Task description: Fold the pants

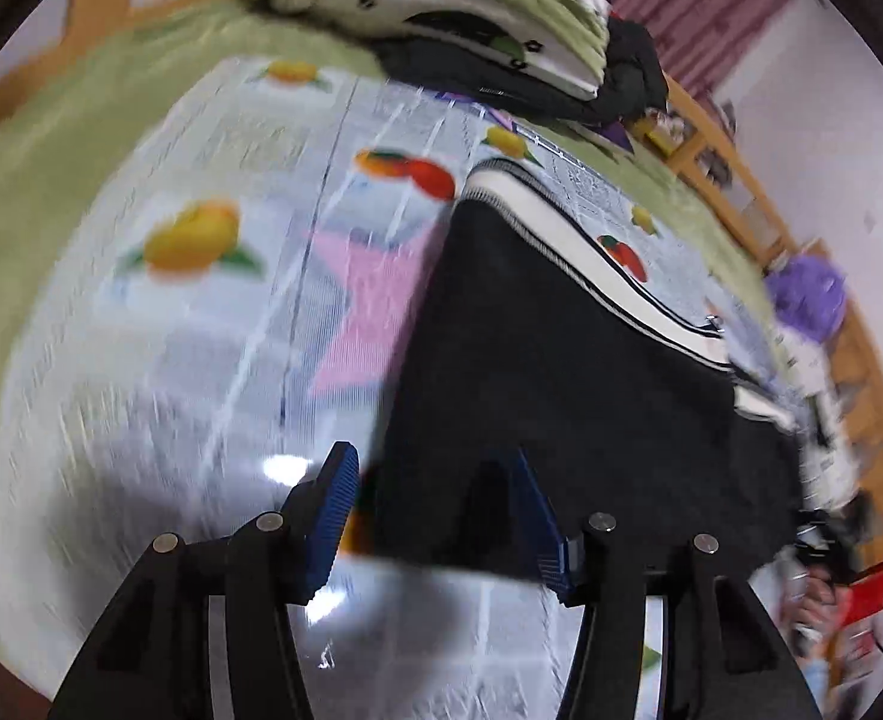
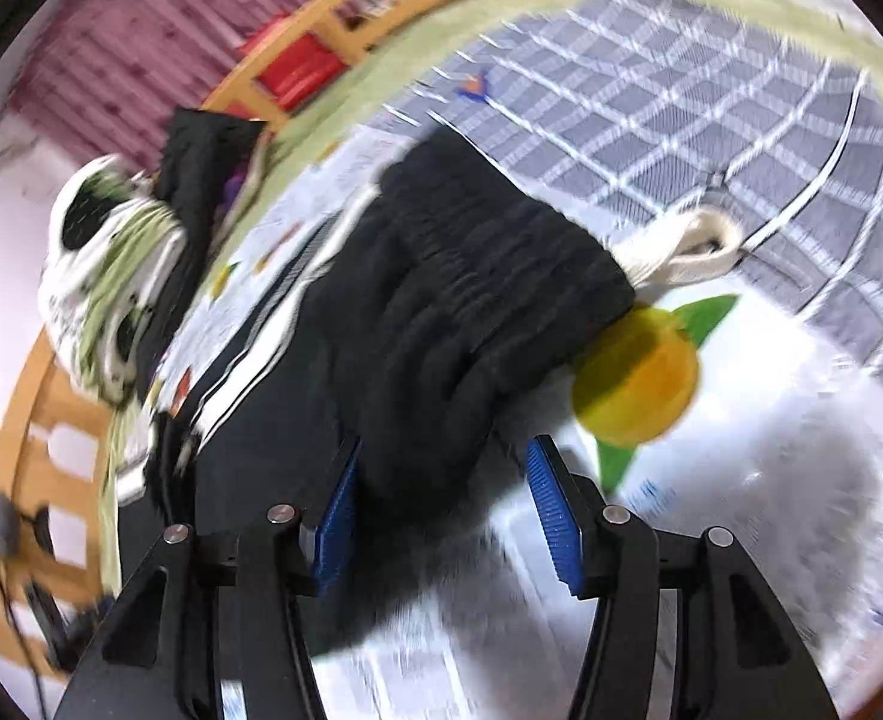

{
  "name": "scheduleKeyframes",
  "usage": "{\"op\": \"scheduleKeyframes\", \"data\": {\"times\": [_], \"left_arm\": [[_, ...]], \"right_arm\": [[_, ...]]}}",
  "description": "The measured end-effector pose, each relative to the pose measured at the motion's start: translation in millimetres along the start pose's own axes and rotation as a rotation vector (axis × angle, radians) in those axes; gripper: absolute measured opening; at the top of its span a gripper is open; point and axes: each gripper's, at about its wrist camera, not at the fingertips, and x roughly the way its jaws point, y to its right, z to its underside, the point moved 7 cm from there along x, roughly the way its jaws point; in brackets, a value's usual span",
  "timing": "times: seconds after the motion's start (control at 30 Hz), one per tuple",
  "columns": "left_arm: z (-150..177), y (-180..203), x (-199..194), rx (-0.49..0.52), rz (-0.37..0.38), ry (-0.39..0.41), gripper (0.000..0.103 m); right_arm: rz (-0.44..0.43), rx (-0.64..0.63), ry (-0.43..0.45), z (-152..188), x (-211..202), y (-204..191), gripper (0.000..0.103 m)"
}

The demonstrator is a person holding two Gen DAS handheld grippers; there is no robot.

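Observation:
Black pants (image 1: 561, 372) with a white side stripe (image 1: 609, 276) lie flat on a fruit-print sheet (image 1: 201, 330). My left gripper (image 1: 435, 510) stands open over their near edge; the cloth lies below and between the blue pads without being pinched. In the right wrist view the gathered black waistband (image 2: 459, 312) with a cream drawstring (image 2: 687, 252) reaches in between the fingers of my right gripper (image 2: 447, 510). That gripper is open, with a gap between the cloth and the right pad (image 2: 552, 516). Both views are blurred.
A pile of folded green-and-white bedding (image 1: 441, 6) over a dark garment (image 1: 561, 90) sits at the far end of the bed. A wooden bed rail (image 1: 729, 174) and a purple object (image 1: 807, 294) lie along the right side. The wooden frame (image 2: 27, 420) holds a red item (image 2: 303, 69).

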Motion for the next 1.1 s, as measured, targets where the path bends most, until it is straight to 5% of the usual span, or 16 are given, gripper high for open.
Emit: {"op": "scheduleKeyframes", "data": {"times": [0.03,0.07,0.13,0.2,0.33,0.5,0.73,0.97,1.1], "left_arm": [[5.4,-4.3,2.4,-0.031,0.016,-0.005,0.051],[8.9,-6.4,4.6,-0.046,0.020,-0.008,0.051],[15.7,-8.9,11.5,-0.072,0.032,0.005,0.051],[16.4,-4.7,15.1,-0.060,0.034,0.035,0.052],[11.5,1.3,24.2,-0.085,0.039,0.048,0.050],[4.6,9.9,19.8,-0.099,-0.051,0.073,0.016],[-13.3,82.8,-28.3,0.137,-0.195,0.213,0.013],[-11.8,226.0,-52.7,0.456,-0.083,0.289,0.011],[27.2,295.3,-24.7,0.576,0.066,0.175,0.011]], "right_arm": [[0.003,-0.025,0.005,-4.8,3.5,-3.9,0.019],[0.033,-0.059,0.046,-12.4,-1.5,-4.0,0.018],[0.002,-0.027,0.091,-18.4,-8.9,1.4,0.018],[0.035,-0.004,0.029,-11.2,6.3,9.1,0.019],[0.142,-0.195,-0.001,9.0,-2.2,-7.4,0.027],[0.189,-0.272,0.023,37.9,-46.8,-24.9,0.027],[0.187,-0.335,0.067,52.3,-93.7,-60.8,0.027],[0.091,-0.397,0.088,54.3,-106.5,-116.6,0.027],[0.075,-0.411,0.070,55.8,-104.3,-122.2,0.027]]}}
